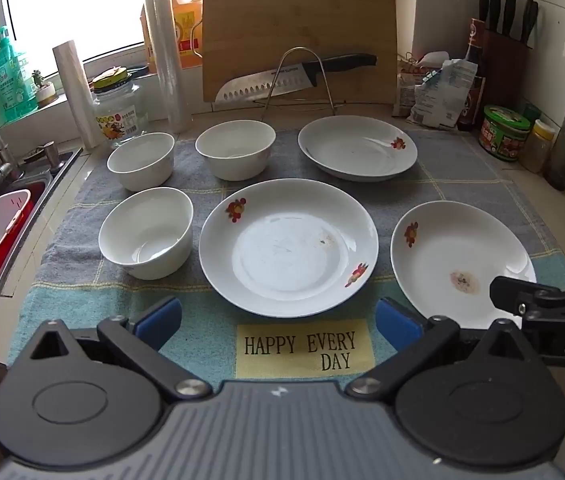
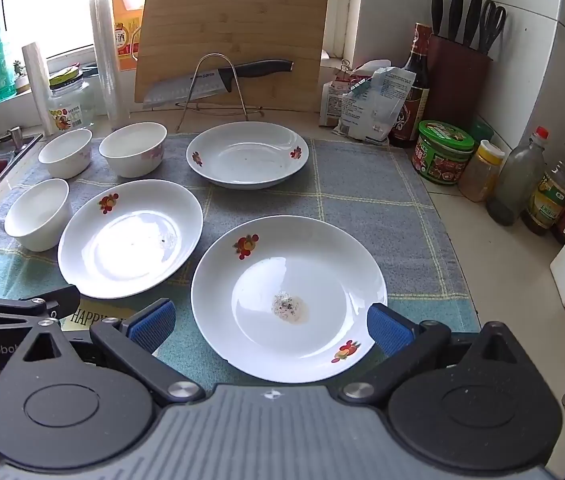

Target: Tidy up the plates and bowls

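White plate (image 2: 288, 300) lies between wide right tongs (image 2: 270, 324); left tongs (image 1: 278, 318) wide, empty.

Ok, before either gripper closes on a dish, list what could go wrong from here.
1. The near right plate carries a food smear at its centre; stacking another plate on it would likely spread the residue.
2. The near bowl sits close to the middle plate, so the open left gripper might knock one while taking the other.
3. Both grippers hover side by side; the right gripper could clash with the left.
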